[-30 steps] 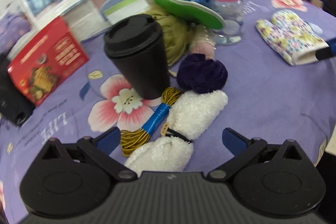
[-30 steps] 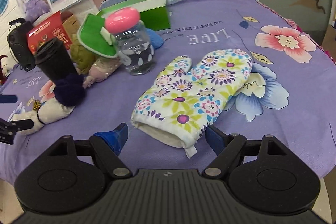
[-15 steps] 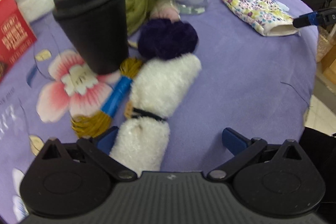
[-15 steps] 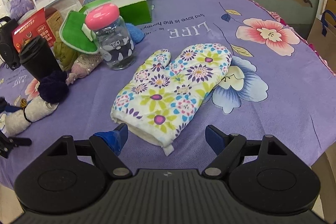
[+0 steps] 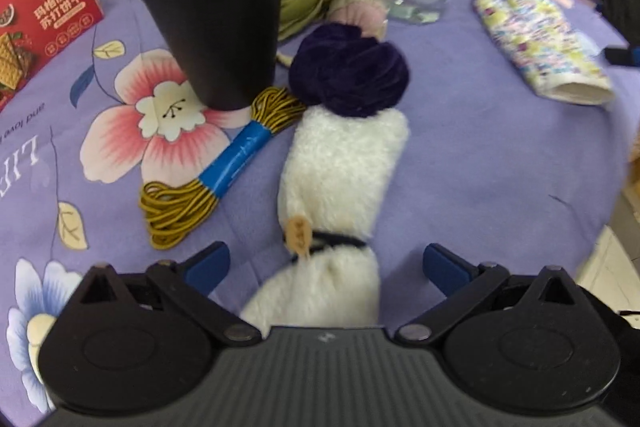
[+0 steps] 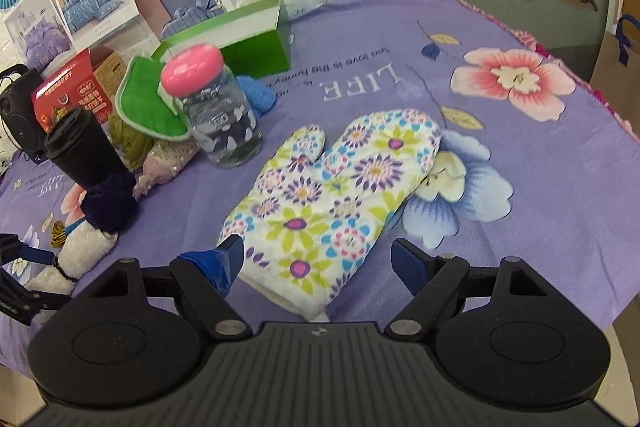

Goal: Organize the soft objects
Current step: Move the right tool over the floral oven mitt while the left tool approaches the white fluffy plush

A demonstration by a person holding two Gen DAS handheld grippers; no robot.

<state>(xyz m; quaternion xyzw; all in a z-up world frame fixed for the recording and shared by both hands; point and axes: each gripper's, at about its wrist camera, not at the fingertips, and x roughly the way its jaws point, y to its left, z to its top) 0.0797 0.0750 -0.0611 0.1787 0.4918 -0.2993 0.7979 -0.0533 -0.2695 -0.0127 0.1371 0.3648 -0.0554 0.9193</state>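
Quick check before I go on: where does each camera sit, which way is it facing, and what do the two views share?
Left wrist: sits on the left tool, aimed steeply down at the white fluffy roll between its open fingers; black cup behind.
Right wrist: sits on the right tool, aimed down across the table at the oven mitt, its cuff between open fingers; the left tool shows at the left edge.
Shared: roll, cup, mitt, purple yarn ball, pink-lidded jar.
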